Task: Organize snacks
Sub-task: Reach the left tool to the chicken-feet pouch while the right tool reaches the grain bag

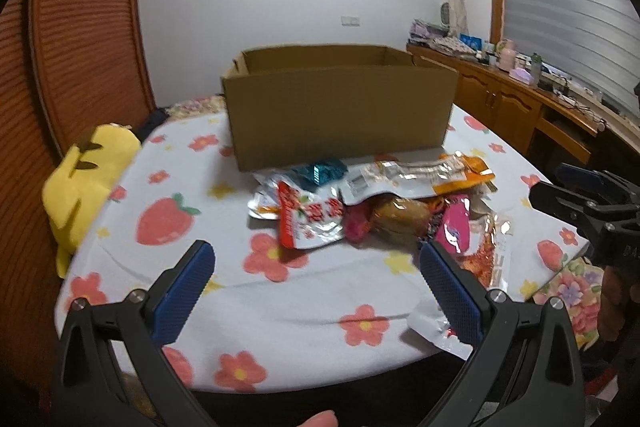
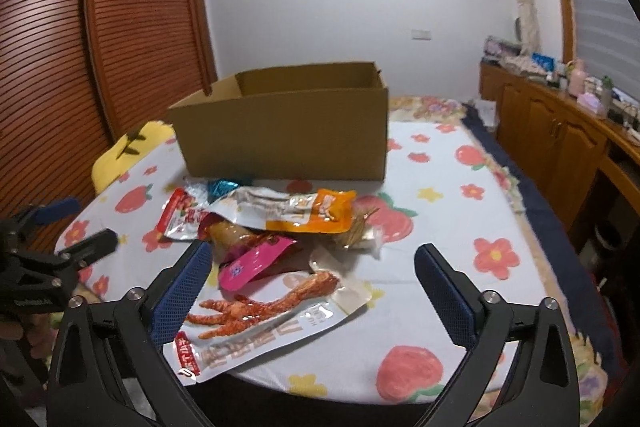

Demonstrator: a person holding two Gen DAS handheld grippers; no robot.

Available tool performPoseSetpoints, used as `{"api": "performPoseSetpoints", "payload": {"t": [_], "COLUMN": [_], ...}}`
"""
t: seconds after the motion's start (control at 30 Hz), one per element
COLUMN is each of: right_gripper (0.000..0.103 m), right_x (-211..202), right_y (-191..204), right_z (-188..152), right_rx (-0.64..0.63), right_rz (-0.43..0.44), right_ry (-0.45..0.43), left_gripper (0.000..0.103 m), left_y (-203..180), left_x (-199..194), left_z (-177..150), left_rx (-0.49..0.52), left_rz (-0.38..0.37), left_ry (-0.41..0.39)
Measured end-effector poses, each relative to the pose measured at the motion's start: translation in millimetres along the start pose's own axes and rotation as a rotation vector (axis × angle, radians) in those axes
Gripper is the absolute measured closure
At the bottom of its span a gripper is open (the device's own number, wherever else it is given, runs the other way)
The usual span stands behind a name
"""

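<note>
A pile of snack packets [image 1: 372, 199] lies on the flowered tablecloth in front of an open brown cardboard box [image 1: 340, 107]. The pile holds a red and white packet [image 1: 310, 221], an orange and silver packet [image 2: 296, 211], a pink packet [image 2: 252, 263] and a chicken-foot packet [image 2: 272, 311]. The box also shows in the right wrist view [image 2: 284, 135]. My left gripper [image 1: 316, 263] is open and empty, just short of the pile. My right gripper [image 2: 312, 267] is open and empty, with the chicken-foot packet between its fingers' line and the table's near edge.
A yellow plush toy [image 1: 84, 183] lies at the table's left edge. A louvred wooden door [image 2: 132, 27] stands to the left. A wooden sideboard [image 2: 560, 135] with bottles and clutter runs along the right wall. The tablecloth [image 1: 280, 307] ends at the near edge.
</note>
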State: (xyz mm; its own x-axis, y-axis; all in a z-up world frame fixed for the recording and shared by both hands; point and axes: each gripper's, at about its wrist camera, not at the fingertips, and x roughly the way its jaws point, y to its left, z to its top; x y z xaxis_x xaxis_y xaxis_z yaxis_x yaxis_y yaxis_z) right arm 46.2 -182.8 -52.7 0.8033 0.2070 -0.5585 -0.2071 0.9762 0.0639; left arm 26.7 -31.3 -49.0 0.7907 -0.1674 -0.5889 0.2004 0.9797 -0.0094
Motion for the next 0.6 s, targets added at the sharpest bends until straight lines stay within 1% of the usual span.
{"api": "performPoseSetpoints", "payload": {"t": [0.07,0.27,0.4,0.6], "right_gripper": [0.004,0.004,0.004,0.004], "right_x": [2.7,3.5,3.5,7.1], "right_y": [-2.2,-14.5,-21.0,-28.1], "right_z": [-1.4,-10.0,-10.1,1.7], "right_rx": [-0.001,0.013,0.016,-0.003], "right_rz": [0.005,-0.006,-0.017,-0.006], "right_ry": [0.014,0.044,0.045,0.047], "left_gripper": [0.001,0.002,0.002,0.006], "left_y": [-4.1,-24.9,-38.0,-60.6], "left_x": [6.1,17.7,28.1,42.6], "left_z": [-1.2,-3.1,-2.2,-2.6], "left_rx": [0.005,0.041,0.056,0.116], "left_rz": [-0.026,-0.152,-0.231,-0.303], "left_ry": [0.023,0.092,0.149,0.22]}}
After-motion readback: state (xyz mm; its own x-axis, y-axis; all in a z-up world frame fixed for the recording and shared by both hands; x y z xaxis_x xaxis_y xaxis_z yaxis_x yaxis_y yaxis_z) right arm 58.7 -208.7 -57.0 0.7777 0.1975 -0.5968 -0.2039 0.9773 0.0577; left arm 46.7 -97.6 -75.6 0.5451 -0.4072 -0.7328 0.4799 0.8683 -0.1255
